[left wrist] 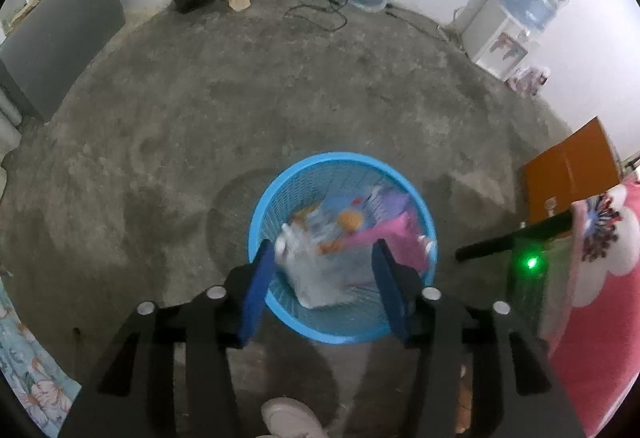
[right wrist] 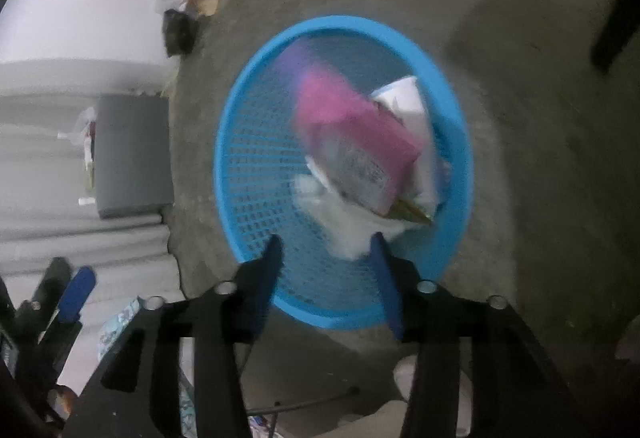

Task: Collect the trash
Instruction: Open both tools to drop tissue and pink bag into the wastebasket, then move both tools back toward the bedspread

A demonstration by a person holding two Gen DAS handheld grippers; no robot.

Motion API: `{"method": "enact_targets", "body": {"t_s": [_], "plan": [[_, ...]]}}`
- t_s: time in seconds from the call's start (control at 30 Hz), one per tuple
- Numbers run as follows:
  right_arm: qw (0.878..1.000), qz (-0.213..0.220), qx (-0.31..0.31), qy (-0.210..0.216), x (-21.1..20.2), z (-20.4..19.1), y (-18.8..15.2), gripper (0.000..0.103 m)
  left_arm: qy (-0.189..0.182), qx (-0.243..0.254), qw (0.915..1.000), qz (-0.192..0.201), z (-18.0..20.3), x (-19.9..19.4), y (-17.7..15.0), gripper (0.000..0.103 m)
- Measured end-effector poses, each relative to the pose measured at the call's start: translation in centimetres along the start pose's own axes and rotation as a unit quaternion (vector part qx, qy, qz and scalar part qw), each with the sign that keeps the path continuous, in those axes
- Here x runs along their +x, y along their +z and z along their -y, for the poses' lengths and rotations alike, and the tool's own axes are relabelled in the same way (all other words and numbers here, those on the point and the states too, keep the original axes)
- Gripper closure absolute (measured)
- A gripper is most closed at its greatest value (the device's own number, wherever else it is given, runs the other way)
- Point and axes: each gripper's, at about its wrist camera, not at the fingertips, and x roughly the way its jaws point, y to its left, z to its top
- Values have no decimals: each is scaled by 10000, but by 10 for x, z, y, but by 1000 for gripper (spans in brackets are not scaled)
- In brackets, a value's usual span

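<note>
The basket (left wrist: 280,198) is bright blue with a fine open mesh wall. Inside it lie a pink packet (right wrist: 352,122), a clear whitish plastic bag (left wrist: 316,274) and an orange scrap (left wrist: 350,220). Both tongs have black arms with dark blue pads (left wrist: 256,294). The floor (left wrist: 240,98) is mottled grey. A red cloth (left wrist: 600,278) carries white flowers; a cardboard box (left wrist: 568,174) is orange-brown.
</note>
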Motion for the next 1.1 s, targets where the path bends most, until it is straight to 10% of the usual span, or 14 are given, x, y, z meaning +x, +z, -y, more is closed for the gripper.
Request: {"method": "enact_targets", "body": {"t_s": [0.57, 1.1], "plan": [[9870, 968, -1012, -793, -125, -26, -54, 37, 19, -158, 9902, 1385, -3, -177, -37, 24], [9047, 2225, -3503, -963, -208, -159, -183, 8, 513, -780, 9494, 2998, -58, -379, -193, 13]]}}
